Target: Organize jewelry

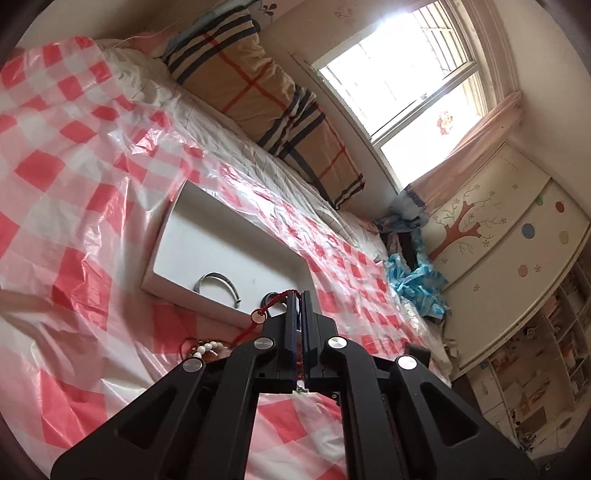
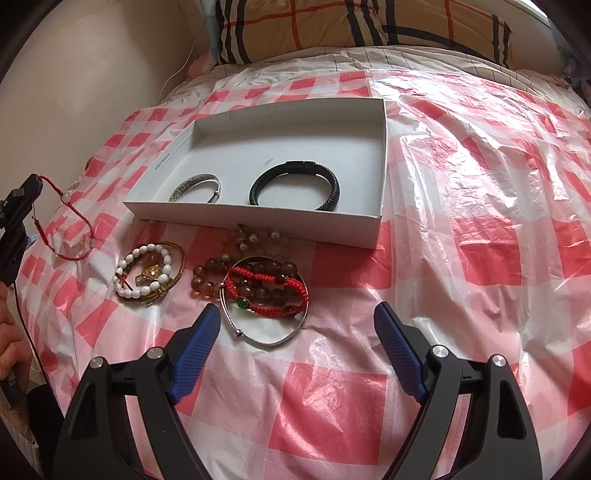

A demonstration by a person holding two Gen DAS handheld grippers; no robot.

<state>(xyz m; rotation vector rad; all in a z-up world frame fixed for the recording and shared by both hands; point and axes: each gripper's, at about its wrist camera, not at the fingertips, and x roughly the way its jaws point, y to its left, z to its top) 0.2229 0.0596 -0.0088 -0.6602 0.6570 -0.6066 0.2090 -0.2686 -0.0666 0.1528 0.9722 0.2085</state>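
My left gripper (image 1: pixel 300 295) is shut on a thin red string bracelet (image 1: pixel 275 299), which hangs from its tips above the checked sheet; the same left gripper (image 2: pixel 35 181) shows at the far left of the right wrist view with the red string bracelet (image 2: pixel 62 221) trailing down. A white shallow box (image 2: pixel 258 221) holds a silver bangle (image 2: pixel 195 190) and a black braided bracelet (image 2: pixel 295 182). My right gripper (image 2: pixel 295 325) stands open above a silver bangle (image 2: pixel 266 332), a red woven bracelet (image 2: pixel 266 291), brown beads (image 2: pixel 207 273) and a white bead bracelet (image 2: pixel 144 273).
A red-and-white checked plastic sheet (image 2: pixel 461 240) covers the bed. A plaid pillow (image 2: pixel 332 26) lies behind the box, by the wall. A window (image 1: pixel 399 74), a painted wardrobe (image 1: pixel 509 236) and blue cloth (image 1: pixel 413 284) stand beyond the bed. A person's hand (image 2: pixel 11 354) shows at the left edge.
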